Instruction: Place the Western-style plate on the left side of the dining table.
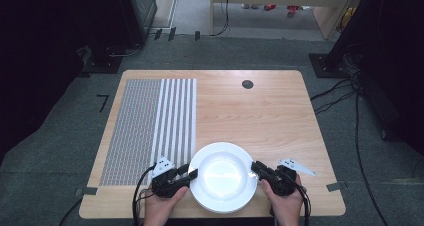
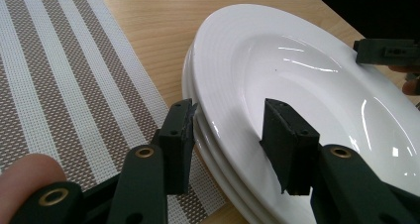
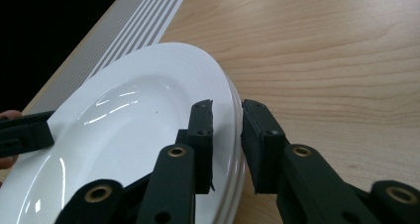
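Overhead glare on plate (image 1: 223, 176), dim surroundings

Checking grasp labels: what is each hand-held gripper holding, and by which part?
Right hand-held gripper is clamped on the rim of the top white plate. Left hand-held gripper straddles the opposite rim, one jaw inside the bowl; a firm pinch cannot be told.

A recording lab or studio is suggested: a lone wooden counter (image 1: 270, 111) is set on grey carpet (image 1: 60, 151), ringed by black curtains (image 1: 35, 61), stand bases (image 1: 327, 66) and trailing cables (image 1: 357, 136).
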{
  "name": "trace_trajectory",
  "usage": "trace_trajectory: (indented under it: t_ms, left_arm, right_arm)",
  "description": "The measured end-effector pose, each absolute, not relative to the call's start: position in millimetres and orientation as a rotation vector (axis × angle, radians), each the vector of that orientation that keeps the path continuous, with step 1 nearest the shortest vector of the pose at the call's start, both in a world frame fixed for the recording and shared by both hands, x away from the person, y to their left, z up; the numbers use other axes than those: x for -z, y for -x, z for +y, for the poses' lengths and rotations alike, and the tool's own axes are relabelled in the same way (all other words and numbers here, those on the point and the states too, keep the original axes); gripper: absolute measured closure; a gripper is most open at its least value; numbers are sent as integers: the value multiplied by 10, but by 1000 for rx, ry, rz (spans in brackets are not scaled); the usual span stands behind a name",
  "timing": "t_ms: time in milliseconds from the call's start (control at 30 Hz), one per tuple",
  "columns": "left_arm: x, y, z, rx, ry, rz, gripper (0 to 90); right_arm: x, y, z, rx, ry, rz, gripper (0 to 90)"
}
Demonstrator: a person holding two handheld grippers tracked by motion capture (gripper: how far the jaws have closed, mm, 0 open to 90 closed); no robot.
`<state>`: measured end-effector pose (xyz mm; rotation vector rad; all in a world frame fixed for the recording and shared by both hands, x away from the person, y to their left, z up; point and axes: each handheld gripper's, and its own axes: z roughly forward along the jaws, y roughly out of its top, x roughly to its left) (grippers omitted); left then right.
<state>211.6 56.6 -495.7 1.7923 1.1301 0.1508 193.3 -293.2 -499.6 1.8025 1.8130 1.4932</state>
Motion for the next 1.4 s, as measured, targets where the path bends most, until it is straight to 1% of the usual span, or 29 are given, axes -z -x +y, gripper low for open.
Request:
trace_trajectory:
  t_ms: [300,700,733,767,800,833,1000,1067,1133,1233,1400]
  left_arm:
    - [4967,-2123,581,-137,-1783,1130,568]
    - [4975,-2129,589,-127,-1775,1132,570]
    - [4976,-2130,589,-125,-1779,1135,570]
    - [4981,-2129,586,-125,-1779,1136,571]
    - [4984,-2128,585,-124,-1778,1137,573]
    - [4985,-2128,588,-120,-1774,1139,571]
    - [4984,-2128,587,-118,-1772,1142,569]
    - [4986,-2127,584,-123,-1776,1140,570]
    - [4994,-2129,580,-120,-1779,1144,568]
    - [4994,-2132,586,-111,-1776,1145,557]
    - [4992,-2129,580,-108,-1775,1147,547]
  right_arm:
    - [5064,-1948,-2985,-1607,-1940,1731,760]
    - [5071,-1946,-3027,-1658,-1962,1692,768]
    - [5067,-1942,-3031,-1668,-1964,1682,782]
    - [5059,-1940,-3050,-1746,-1973,1657,763]
    - [5048,-1936,-3057,-1757,-1982,1645,767]
    - [5046,-1936,-3058,-1751,-1982,1648,777]
    - [5073,-1945,-3043,-1738,-2000,1666,771]
    - [5073,-1949,-3049,-1745,-1999,1679,776]
    - [5071,-1945,-3047,-1781,-2001,1687,801]
    - [5064,-1947,-3021,-1867,-1993,1683,796]
    - [5069,-1924,-2957,-1842,-1878,1675,796]
